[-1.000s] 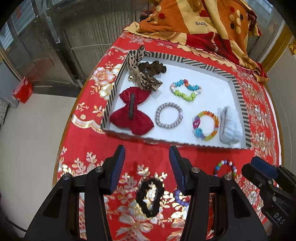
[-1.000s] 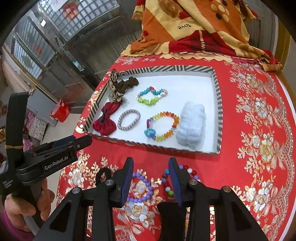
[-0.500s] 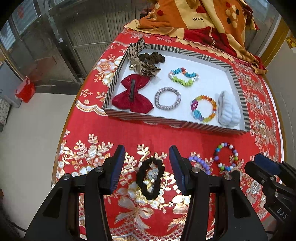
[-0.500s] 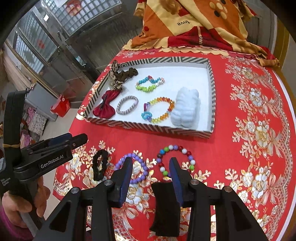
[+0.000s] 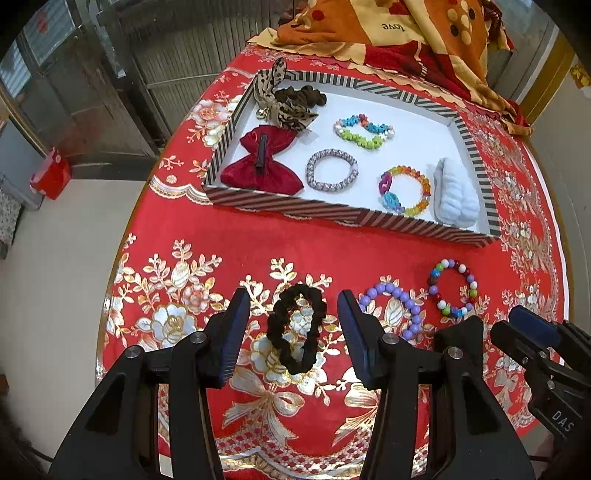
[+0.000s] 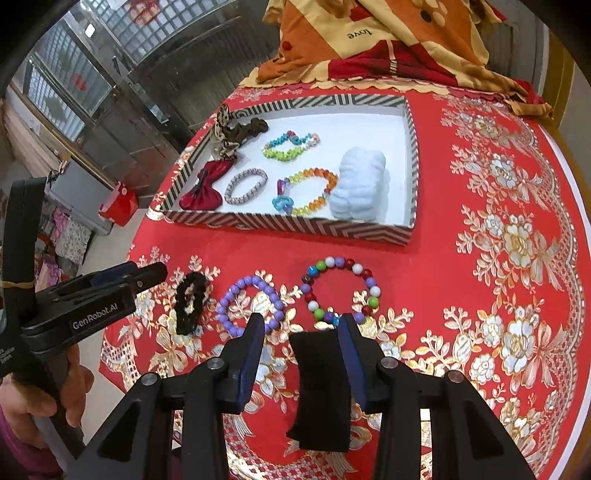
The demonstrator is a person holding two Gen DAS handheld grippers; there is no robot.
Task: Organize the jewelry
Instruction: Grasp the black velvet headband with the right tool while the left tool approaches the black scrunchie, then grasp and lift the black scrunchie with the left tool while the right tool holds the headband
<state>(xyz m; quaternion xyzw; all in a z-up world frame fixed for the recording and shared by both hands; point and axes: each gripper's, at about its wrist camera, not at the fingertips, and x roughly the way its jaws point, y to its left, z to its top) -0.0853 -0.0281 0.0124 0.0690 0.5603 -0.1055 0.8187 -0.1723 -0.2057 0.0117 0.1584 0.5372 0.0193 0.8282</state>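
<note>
A striped-rim white tray (image 5: 332, 212) (image 6: 295, 225) holds bows, bracelets and a pale blue scrunchie. On the red cloth in front lie a black scrunchie (image 5: 295, 328) (image 6: 190, 302), a purple bead bracelet (image 5: 391, 306) (image 6: 251, 304) and a multicolour bead bracelet (image 5: 452, 288) (image 6: 340, 288). My left gripper (image 5: 293, 332) is open, its jaws on either side of the black scrunchie, above it. My right gripper (image 6: 303, 339) is open, near a black foam piece (image 6: 319, 387), just short of the two bead bracelets.
A folded orange and red blanket (image 5: 399, 33) lies behind the tray. The round table's left edge (image 5: 122, 258) drops to a grey floor with a red bag (image 5: 50, 173). The person's hand (image 6: 40, 398) holds the left gripper at far left.
Both grippers have pulled back toward the table's near edge, so the tray looks farther away and the three loose pieces show in full. Both stay open.
</note>
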